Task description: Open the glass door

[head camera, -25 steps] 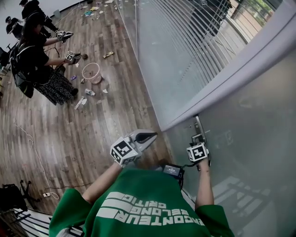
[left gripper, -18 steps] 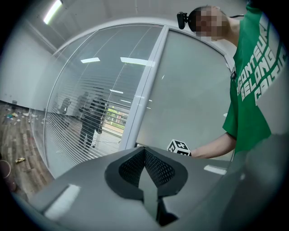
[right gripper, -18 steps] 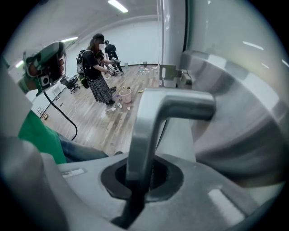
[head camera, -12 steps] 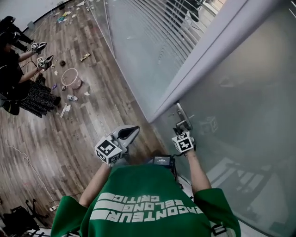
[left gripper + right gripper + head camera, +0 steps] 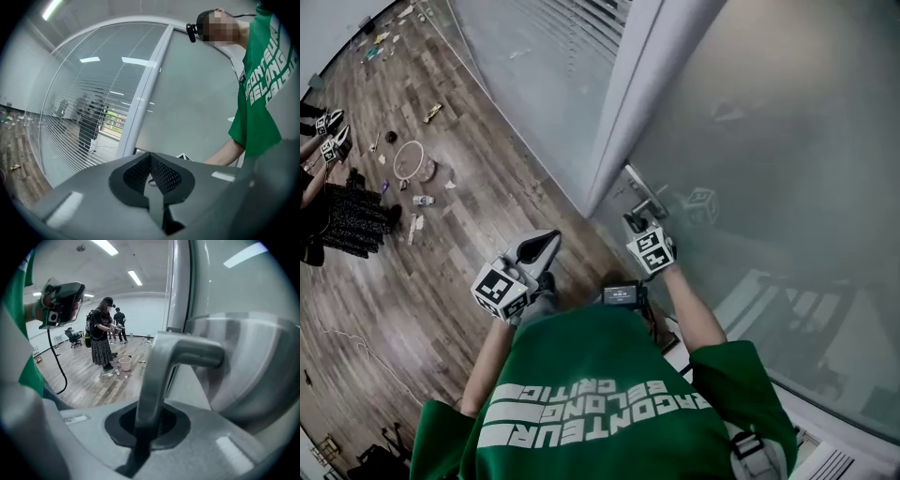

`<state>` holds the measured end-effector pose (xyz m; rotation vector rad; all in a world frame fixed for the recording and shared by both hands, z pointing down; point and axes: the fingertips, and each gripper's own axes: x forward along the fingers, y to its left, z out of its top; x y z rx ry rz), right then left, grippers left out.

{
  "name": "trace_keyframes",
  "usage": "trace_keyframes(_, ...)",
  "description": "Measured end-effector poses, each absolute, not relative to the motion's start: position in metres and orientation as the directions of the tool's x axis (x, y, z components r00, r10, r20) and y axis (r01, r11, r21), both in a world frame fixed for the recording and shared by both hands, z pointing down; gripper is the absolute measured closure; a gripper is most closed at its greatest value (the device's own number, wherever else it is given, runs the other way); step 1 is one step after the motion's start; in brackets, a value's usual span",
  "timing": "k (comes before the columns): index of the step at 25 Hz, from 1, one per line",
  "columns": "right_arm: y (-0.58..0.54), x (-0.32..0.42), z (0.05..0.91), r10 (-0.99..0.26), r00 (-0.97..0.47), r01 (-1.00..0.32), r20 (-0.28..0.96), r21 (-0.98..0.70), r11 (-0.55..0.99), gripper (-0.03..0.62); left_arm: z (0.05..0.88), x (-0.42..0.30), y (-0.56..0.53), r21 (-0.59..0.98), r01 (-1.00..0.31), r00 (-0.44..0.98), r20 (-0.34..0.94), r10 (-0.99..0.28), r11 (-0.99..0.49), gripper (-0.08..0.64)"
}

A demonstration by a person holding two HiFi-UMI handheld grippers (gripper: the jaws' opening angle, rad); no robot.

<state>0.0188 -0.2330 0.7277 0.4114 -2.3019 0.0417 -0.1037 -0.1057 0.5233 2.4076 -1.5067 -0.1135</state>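
Right gripper [image 5: 631,223] has tipped down, clamped on the door handle [image 5: 157,376] — left gripper [image 5: 546,239] pressed together, empty; littered wood floor [image 5: 450,262].

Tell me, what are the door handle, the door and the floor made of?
The door handle looks like metal: silvery grey with a soft, brushed shine. The door seems to be frosted glass: it is milky, yet shows faint reflections. The floor looks like wood planks, brown with grain lines, though it could be a wood-look covering.
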Motion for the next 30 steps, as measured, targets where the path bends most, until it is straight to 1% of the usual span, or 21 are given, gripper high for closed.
trace_keyframes(8,-0.240,0.024,0.734,-0.220,-0.630,-0.286,0.745,0.041,0.957,0.600,0.519,-0.095,-0.104,0.280,-0.859,0.470,0.100,-0.877,-0.429,0.543)
trace_keyframes(12,-0.254,0.026,0.738,-0.231,-0.625,-0.284,0.746,0.059,0.957,0.600,0.519,-0.096,-0.104,0.271,-0.864,0.464,0.105,-0.879,-0.424,0.543)
trace_keyframes(17,-0.244,0.040,0.724,-0.258,-0.575,-0.333,0.777,0.066,0.941,0.598,0.529,-0.103,-0.087,0.335,-0.863,0.454,0.183,-0.872,-0.379,0.543)
trace_keyframes(22,-0.252,0.047,0.698,-0.251,-0.542,-0.344,0.802,0.062,0.937,0.598,0.524,-0.106,-0.094,0.296,-0.859,0.464,0.109,-0.879,-0.417,0.543)
trace_keyframes(26,-0.254,0.055,0.695,-0.204,-0.501,-0.333,0.841,0.030,0.943,0.598,0.519,-0.098,-0.101,0.284,-0.854,0.477,0.094,-0.874,-0.436,0.543)
trace_keyframes(30,-0.261,0.057,0.690,-0.204,-0.510,-0.335,0.836,0.026,0.942,0.598,0.507,-0.093,-0.103,0.288,-0.853,0.484,0.124,-0.866,-0.435,0.543)
